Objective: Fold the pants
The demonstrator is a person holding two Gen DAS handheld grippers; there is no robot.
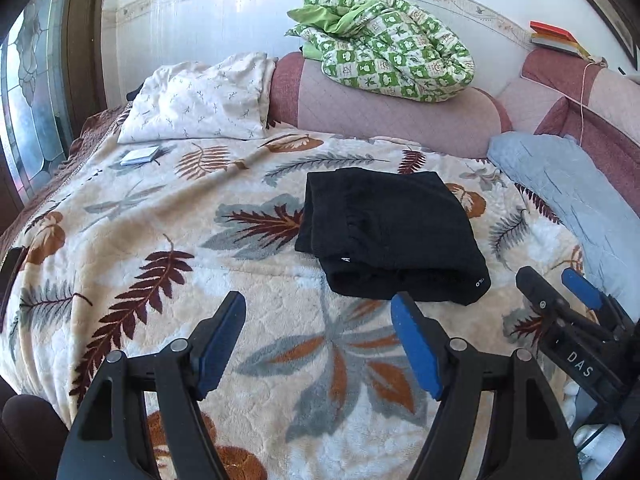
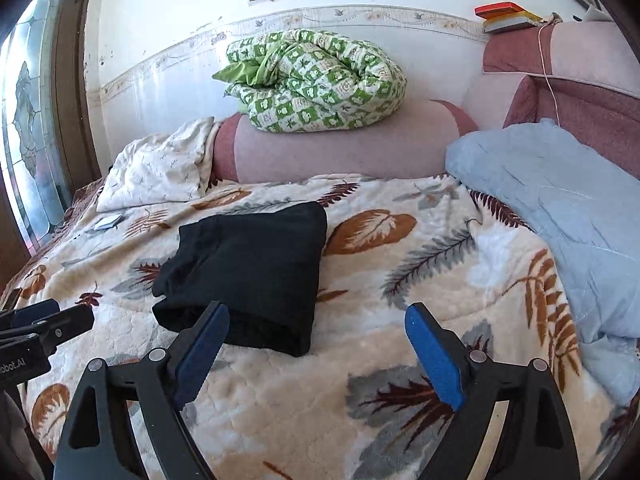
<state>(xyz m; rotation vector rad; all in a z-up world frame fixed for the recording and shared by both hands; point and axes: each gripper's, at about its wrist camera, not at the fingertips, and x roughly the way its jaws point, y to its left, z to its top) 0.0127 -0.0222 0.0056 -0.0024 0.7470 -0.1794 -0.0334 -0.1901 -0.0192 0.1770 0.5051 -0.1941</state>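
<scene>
I see white pillow point(image 1: 200, 100) at bed's far-left corner | my left gripper point(image 1: 318, 312) spread wide, holding nothing | folded black pants point(image 1: 390, 236) mid-blanket point(image 1: 160, 208), nothing blocking | my right gripper point(image 2: 316, 324) agape, unloaded | blue pillow point(image 2: 560, 216) along right edge

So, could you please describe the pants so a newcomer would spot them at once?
Start at the leaf-patterned blanket covering the bed. Near its middle lie the black pants, folded into a compact bundle. They are the only plain black item there, unlike the green checked quilt behind.
</scene>
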